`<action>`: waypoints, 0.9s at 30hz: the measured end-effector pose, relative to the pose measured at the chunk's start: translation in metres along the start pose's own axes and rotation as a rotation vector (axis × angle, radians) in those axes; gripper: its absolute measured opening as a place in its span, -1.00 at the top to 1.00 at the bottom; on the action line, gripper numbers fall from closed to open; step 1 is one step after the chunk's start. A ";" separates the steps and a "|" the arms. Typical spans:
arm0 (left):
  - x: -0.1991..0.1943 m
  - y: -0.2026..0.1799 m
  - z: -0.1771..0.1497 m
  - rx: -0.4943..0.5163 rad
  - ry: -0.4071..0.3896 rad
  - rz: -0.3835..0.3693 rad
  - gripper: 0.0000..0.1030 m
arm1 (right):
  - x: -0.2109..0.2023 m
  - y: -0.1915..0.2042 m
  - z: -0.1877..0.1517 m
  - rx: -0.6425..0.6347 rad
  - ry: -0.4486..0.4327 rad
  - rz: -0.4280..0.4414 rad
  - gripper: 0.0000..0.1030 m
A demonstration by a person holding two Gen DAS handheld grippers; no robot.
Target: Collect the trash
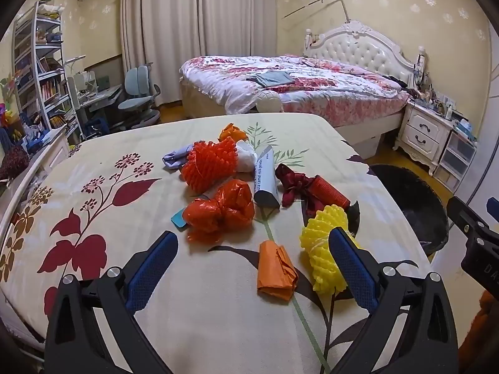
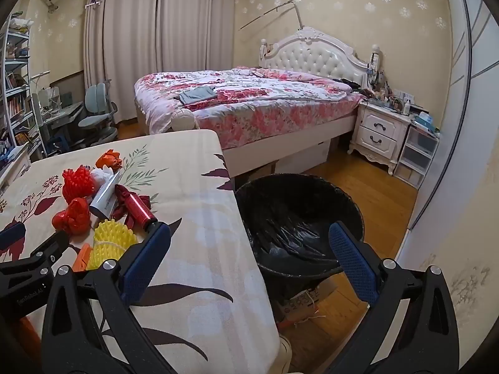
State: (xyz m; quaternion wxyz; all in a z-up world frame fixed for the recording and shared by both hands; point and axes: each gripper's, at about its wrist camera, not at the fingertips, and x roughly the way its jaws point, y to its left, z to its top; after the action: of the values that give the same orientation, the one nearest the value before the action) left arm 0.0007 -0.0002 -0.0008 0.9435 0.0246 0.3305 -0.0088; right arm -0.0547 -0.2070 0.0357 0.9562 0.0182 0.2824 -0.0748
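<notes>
Orange, red and yellow scraps lie scattered on a flower-printed cloth [image 1: 124,162] that covers the table. Nearest the left tongs [image 1: 252,255] are a folded orange paper [image 1: 276,272] and, just beside it, a yellow foam net [image 1: 324,249]. Farther back lie a crumpled red plastic bag [image 1: 221,213], a small blue card [image 1: 179,218] at the bag's left edge, a grey-and-white box [image 1: 266,177], a dark red ribbon [image 1: 294,185] touching a red roll [image 1: 332,191], a red foam net [image 1: 209,163], a white wad [image 1: 246,155], a pale lilac scrap [image 1: 174,157] and an orange wad [image 1: 232,132].

The left tongs are spread wide and hold nothing; the orange paper lies between the two blue pads [image 1: 151,269], while the right-hand pad overlaps the yellow foam net in the view, contact not certain.

The right tongs [image 2: 249,252] are likewise spread wide and empty, over the table's right edge. A bin [image 2: 259,199] lined with a black bag stands on the wooden floor [image 2: 383,196] just beside that edge, between the fingers in the right wrist view.

Beyond: a bed [image 1: 280,87] with a flowered quilt, a white nightstand [image 1: 424,131], curtains [image 1: 199,31], a desk chair [image 1: 138,93] and a bookshelf [image 1: 40,71].
</notes>
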 end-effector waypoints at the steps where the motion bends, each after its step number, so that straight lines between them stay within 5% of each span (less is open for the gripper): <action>1: 0.001 -0.001 0.000 0.000 0.003 0.002 -0.88 | 0.000 0.000 0.000 -0.002 0.005 -0.002 -0.92; 27: -0.007 0.004 -0.002 -0.018 -0.012 -0.011 -0.87 | -0.001 -0.002 0.000 0.003 0.008 -0.001 -0.92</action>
State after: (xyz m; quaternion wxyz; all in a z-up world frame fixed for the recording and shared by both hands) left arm -0.0056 0.0039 0.0025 0.9455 0.0142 0.3251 -0.0114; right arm -0.0564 -0.2083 0.0361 0.9550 0.0196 0.2862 -0.0758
